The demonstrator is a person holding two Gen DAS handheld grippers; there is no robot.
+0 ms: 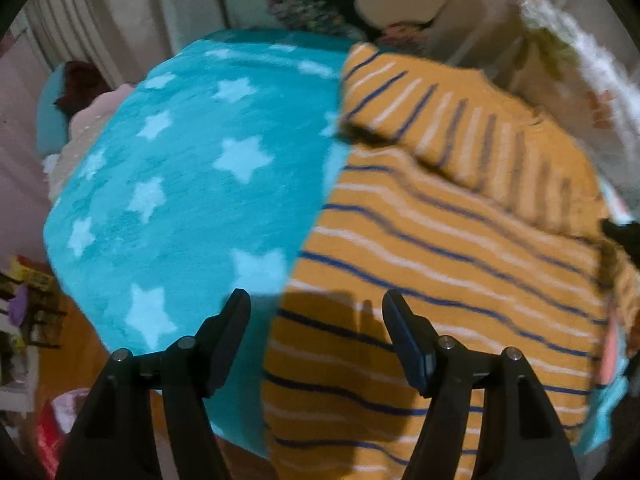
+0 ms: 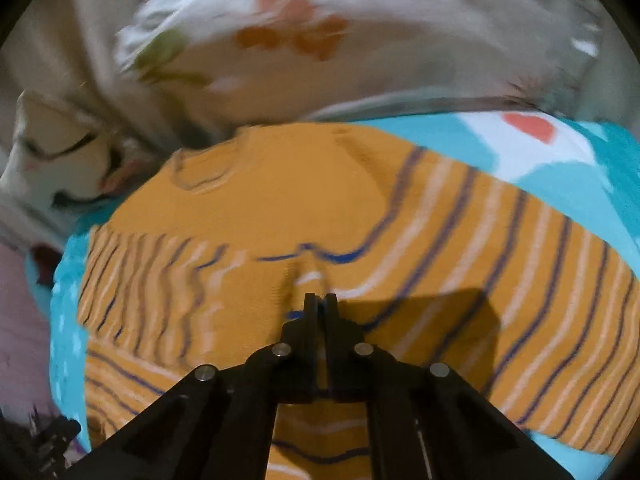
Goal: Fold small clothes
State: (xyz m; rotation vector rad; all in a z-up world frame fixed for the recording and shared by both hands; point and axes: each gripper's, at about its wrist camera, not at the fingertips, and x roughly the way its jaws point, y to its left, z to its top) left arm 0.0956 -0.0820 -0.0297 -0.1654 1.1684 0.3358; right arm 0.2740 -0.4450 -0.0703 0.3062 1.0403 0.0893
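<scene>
An orange top with blue and white stripes [image 1: 440,240] lies spread on a turquoise blanket with pale stars [image 1: 192,184]. One sleeve [image 1: 460,128] lies folded across its upper part. My left gripper [image 1: 315,296] hangs open over the top's left edge, one finger above the blanket and one above the fabric, with nothing between them. In the right wrist view my right gripper [image 2: 320,298] is shut on a pinched ridge of the orange top [image 2: 280,208], which puckers up at the fingertips. The plain orange chest and neckline lie just beyond.
White bedding with an orange flower print [image 2: 300,40] is heaped past the top's far edge. The blanket [image 2: 580,184] shows at the right. In the left wrist view, wooden floor [image 1: 76,344] and a cluttered shelf [image 1: 24,312] lie off the bed's left side.
</scene>
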